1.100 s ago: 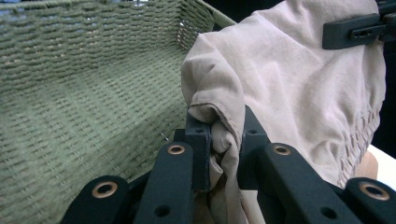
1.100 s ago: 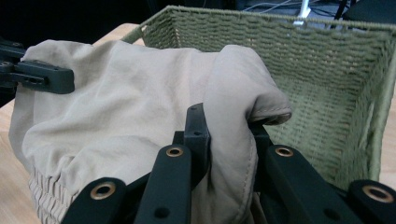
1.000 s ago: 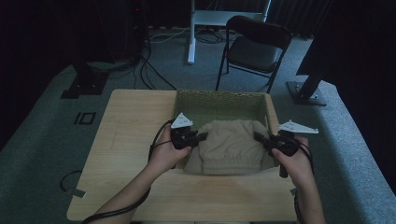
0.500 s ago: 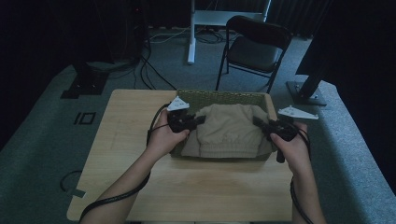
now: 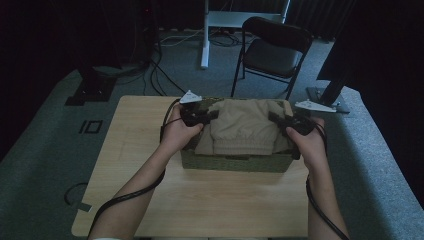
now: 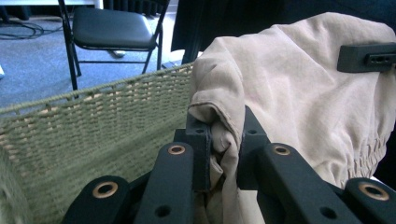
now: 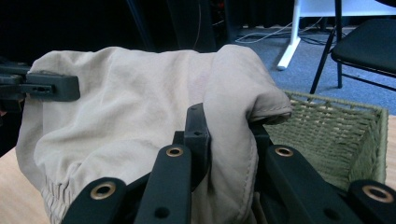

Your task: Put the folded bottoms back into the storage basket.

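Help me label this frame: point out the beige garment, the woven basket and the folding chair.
beige garment (image 5: 243, 127): high view, middle of the folded cloth.
woven basket (image 5: 235, 163): high view, near wall facing the person.
folding chair (image 5: 269, 56): high view, seat pad.

Beyond the wooden table (image 5: 150, 150) we see a black folding chair (image 5: 272, 50) on grey carpet (image 5: 60, 125). Near it stands a white post (image 5: 204, 35), with dark cables (image 5: 165, 75) lying across the floor to its left.
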`<state>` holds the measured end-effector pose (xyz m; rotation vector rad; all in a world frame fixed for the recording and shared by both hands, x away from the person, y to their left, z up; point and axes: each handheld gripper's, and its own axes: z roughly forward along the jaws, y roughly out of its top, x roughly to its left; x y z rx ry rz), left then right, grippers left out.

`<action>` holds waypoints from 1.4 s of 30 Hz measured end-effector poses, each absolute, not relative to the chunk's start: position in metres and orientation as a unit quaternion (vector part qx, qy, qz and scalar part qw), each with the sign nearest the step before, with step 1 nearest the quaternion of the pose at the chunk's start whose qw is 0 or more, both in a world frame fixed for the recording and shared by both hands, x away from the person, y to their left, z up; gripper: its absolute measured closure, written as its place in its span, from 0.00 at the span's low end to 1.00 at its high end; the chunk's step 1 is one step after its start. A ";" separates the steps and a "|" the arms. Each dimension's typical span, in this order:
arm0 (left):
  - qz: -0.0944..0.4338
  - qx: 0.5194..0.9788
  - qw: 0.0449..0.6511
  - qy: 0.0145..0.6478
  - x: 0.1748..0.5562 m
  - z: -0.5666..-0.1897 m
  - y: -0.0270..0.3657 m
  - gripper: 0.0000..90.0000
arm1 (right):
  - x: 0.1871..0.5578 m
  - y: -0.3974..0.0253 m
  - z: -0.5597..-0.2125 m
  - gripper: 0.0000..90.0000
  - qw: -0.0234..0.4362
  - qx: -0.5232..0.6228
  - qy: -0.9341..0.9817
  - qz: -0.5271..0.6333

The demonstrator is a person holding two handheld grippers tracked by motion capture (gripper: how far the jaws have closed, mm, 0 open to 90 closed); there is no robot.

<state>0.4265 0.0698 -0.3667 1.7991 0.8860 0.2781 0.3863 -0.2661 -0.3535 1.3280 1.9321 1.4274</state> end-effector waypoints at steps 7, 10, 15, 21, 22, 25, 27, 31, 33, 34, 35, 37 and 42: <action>0.126 0.746 0.530 0.382 0.451 -0.373 0.067 0.89 | 0.410 -0.265 -0.357 0.86 0.200 0.479 0.684 0.513; 0.126 0.741 0.534 0.388 0.459 -0.379 0.066 0.89 | 0.422 -0.265 -0.365 0.86 0.198 0.481 0.682 0.513; 0.125 0.735 0.534 0.399 0.473 -0.392 0.064 0.89 | 0.438 -0.268 -0.380 0.86 0.190 0.493 0.681 0.508; 0.129 0.733 0.525 0.412 0.487 -0.408 0.059 0.89 | 0.451 -0.267 -0.398 0.86 0.193 0.502 0.683 0.495; 0.126 0.733 0.526 0.413 0.489 -0.412 0.058 0.89 | 0.453 -0.267 -0.401 0.86 0.194 0.503 0.683 0.493; 0.119 0.731 0.523 0.422 0.493 -0.423 0.058 0.89 | 0.459 -0.269 -0.411 0.86 0.189 0.510 0.681 0.490; 0.117 0.732 0.517 0.429 0.495 -0.430 0.056 0.89 | 0.462 -0.269 -0.419 0.86 0.187 0.514 0.681 0.487; 0.121 0.740 0.502 0.431 0.498 -0.442 0.052 0.89 | 0.468 -0.268 -0.433 0.86 0.186 0.519 0.691 0.468; 0.120 0.743 0.495 0.434 0.499 -0.448 0.052 0.89 | 0.470 -0.267 -0.441 0.86 0.184 0.524 0.691 0.463; 0.121 0.744 0.493 0.435 0.499 -0.451 0.052 0.89 | 0.471 -0.267 -0.444 0.86 0.181 0.527 0.692 0.459; 0.121 0.745 0.490 0.436 0.500 -0.454 0.052 0.89 | 0.472 -0.266 -0.447 0.86 0.181 0.527 0.694 0.455; 0.120 0.747 0.485 0.438 0.502 -0.462 0.051 0.89 | 0.474 -0.266 -0.453 0.86 0.176 0.530 0.698 0.449; 0.109 0.751 0.471 0.449 0.504 -0.476 0.049 0.89 | 0.478 -0.264 -0.467 0.86 0.178 0.533 0.708 0.428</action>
